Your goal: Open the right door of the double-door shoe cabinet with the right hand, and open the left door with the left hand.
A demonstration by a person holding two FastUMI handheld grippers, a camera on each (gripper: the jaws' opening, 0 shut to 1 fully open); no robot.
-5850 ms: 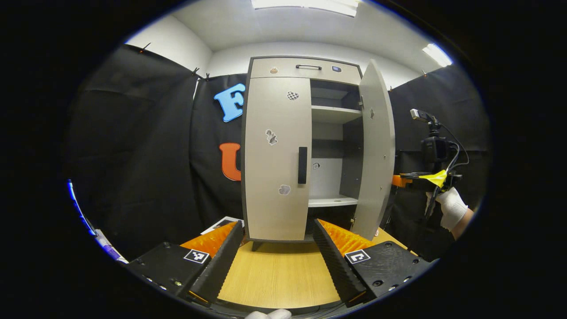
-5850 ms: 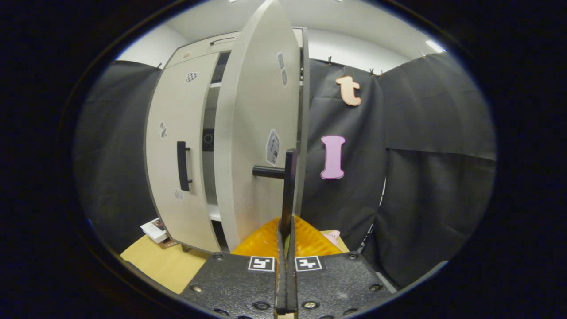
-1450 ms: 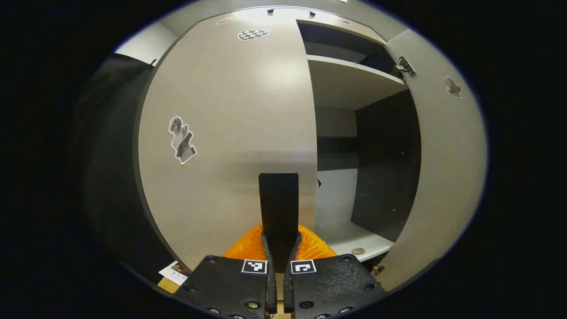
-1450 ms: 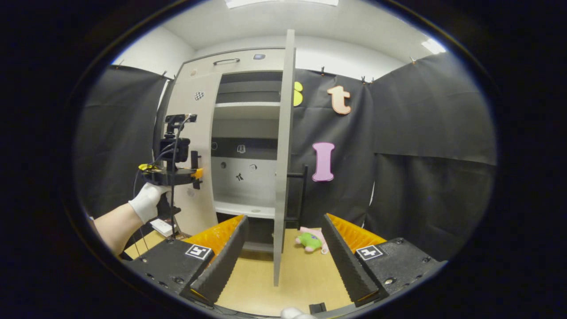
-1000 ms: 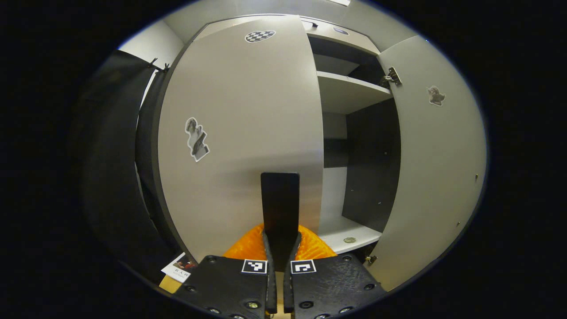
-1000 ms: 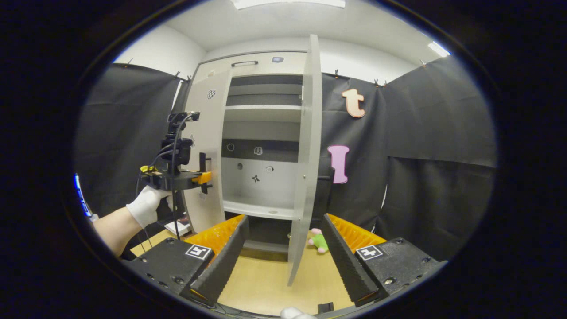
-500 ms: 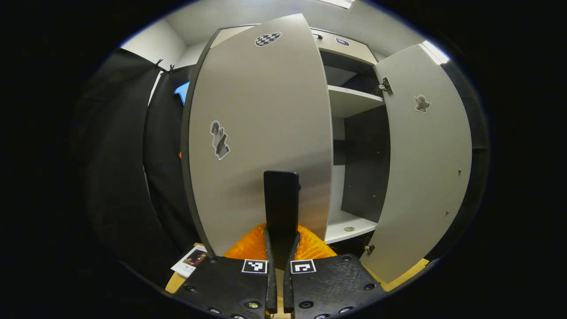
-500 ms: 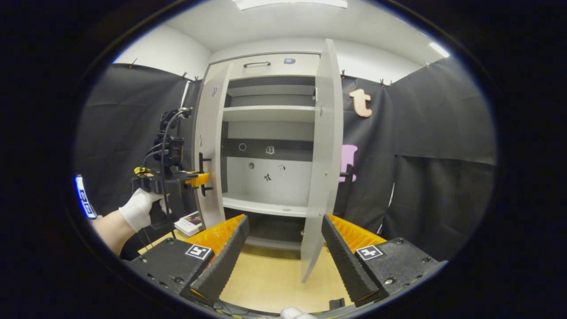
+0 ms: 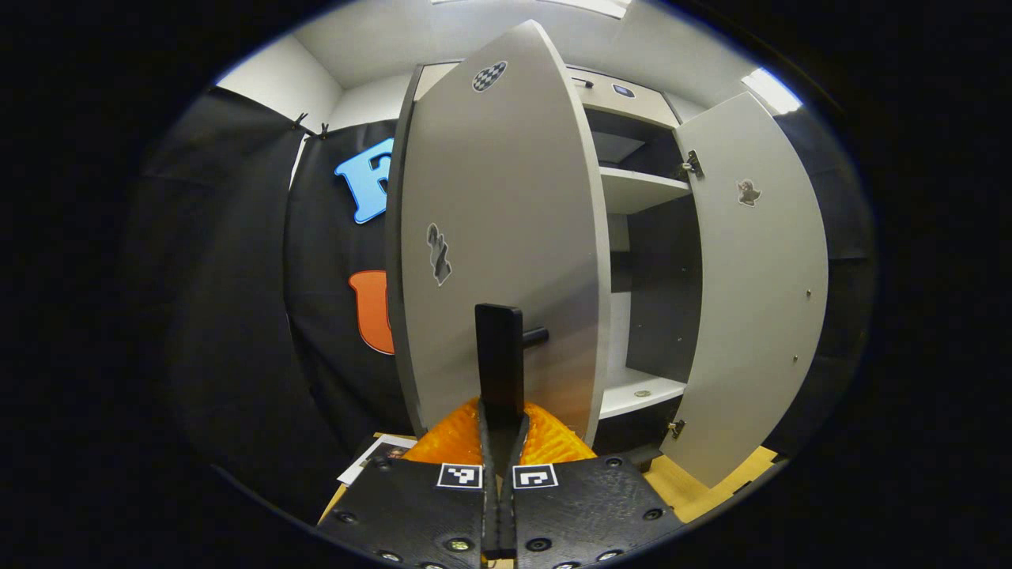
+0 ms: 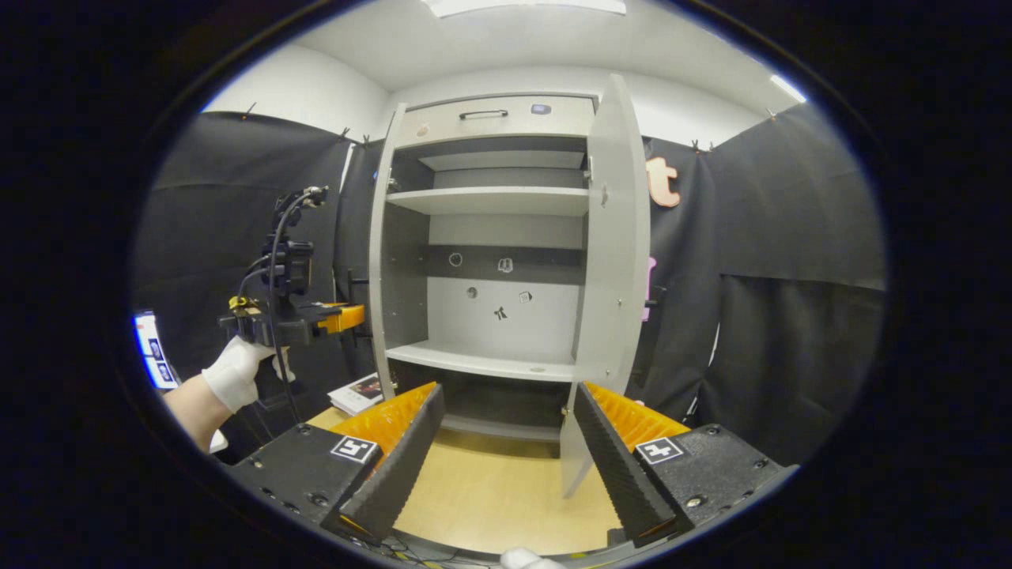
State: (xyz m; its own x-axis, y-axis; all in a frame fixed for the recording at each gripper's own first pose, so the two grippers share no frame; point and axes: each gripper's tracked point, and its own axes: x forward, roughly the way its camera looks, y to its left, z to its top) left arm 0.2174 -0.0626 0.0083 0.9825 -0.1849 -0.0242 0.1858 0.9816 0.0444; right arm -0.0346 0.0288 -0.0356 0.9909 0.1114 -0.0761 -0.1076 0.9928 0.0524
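The shoe cabinet (image 10: pixel 490 237) stands on the wooden desk (image 10: pixel 490 506) against the booth's black cloth wall, with both doors swung out and its shelves exposed. In the left gripper view the left door (image 9: pixel 498 237) stands about half open, its front face turned toward the camera, and the right door (image 9: pixel 751 292) hangs wide open beyond it, showing its inner face. The left claw (image 9: pixel 500 431) is closed tight on the left door's black handle (image 9: pixel 500 363), both fingers pressing the bar from either side. In the right gripper view the right claw (image 10: pixel 506 442) is spread wide, holds nothing, and sits back from the cabinet above the desk, with the right door's (image 10: pixel 613 237) lower corner between its 2 fingers farther off. At the left of that view a gloved hand (image 10: pixel 233 371) holds the left claw's rig against the left door's edge. A small booklet (image 10: pixel 360 391) lies on the desk beside the cabinet's base.
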